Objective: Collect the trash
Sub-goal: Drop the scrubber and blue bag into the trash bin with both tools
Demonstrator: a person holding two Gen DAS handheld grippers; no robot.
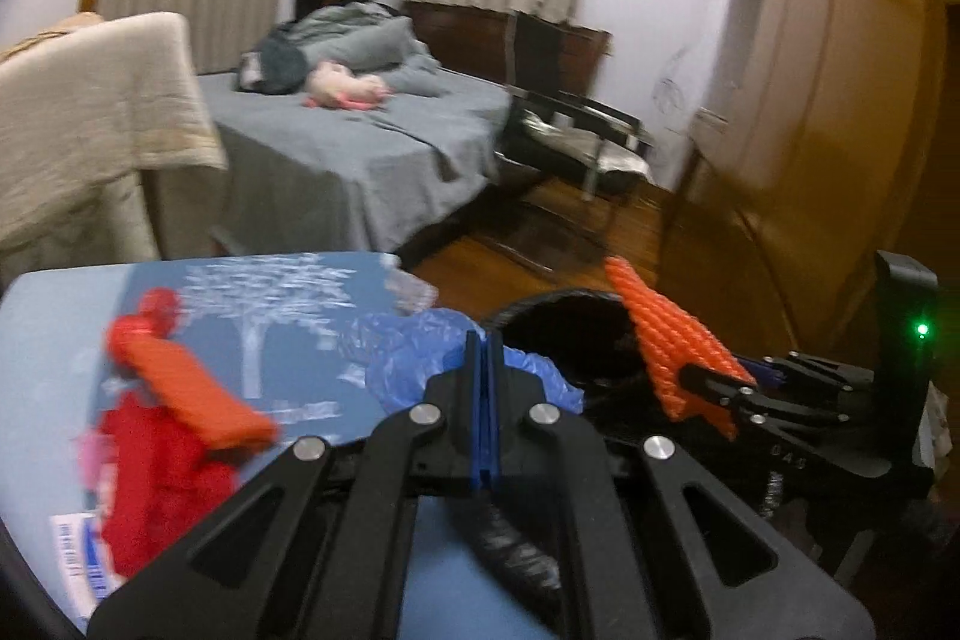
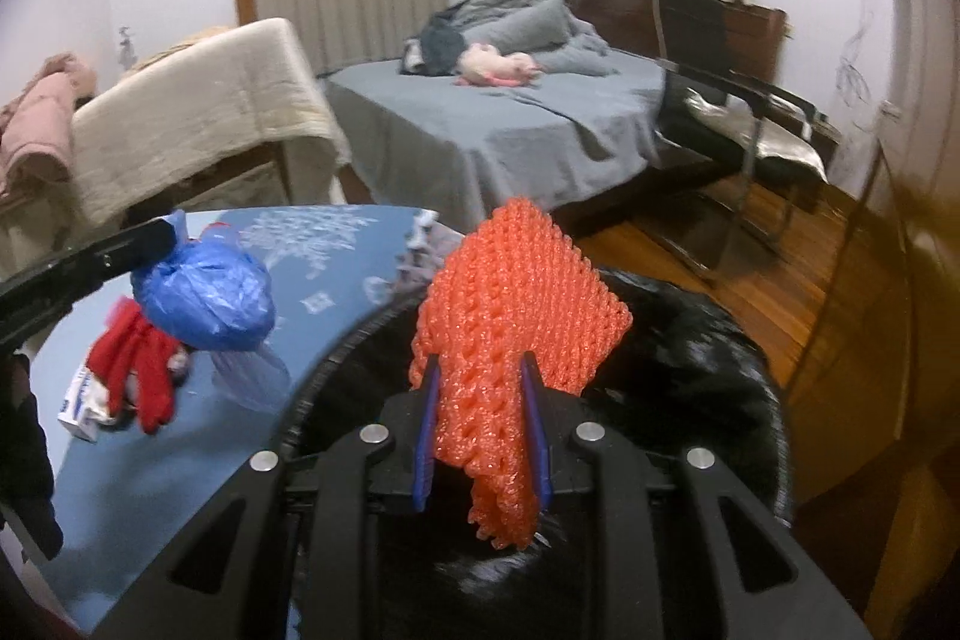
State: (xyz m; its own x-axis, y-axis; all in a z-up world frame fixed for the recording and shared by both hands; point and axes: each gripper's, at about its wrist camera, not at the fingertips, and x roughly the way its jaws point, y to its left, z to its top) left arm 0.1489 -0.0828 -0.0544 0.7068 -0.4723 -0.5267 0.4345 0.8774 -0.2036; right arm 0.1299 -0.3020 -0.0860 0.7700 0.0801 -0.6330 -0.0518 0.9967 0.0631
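Right gripper [image 2: 480,436] pinches the orange foam net [image 2: 516,304] directly over the black bin [image 2: 708,340] beside the worktop [image 2: 336,280]. Left gripper [image 1: 485,382], fingers pressed together, pinches the blue plastic bag [image 2: 204,298], short of the bin and left of it.

"040" is stamped on the right gripper [image 1: 729,397]; the carton's [image 2: 81,403] print is illegible.
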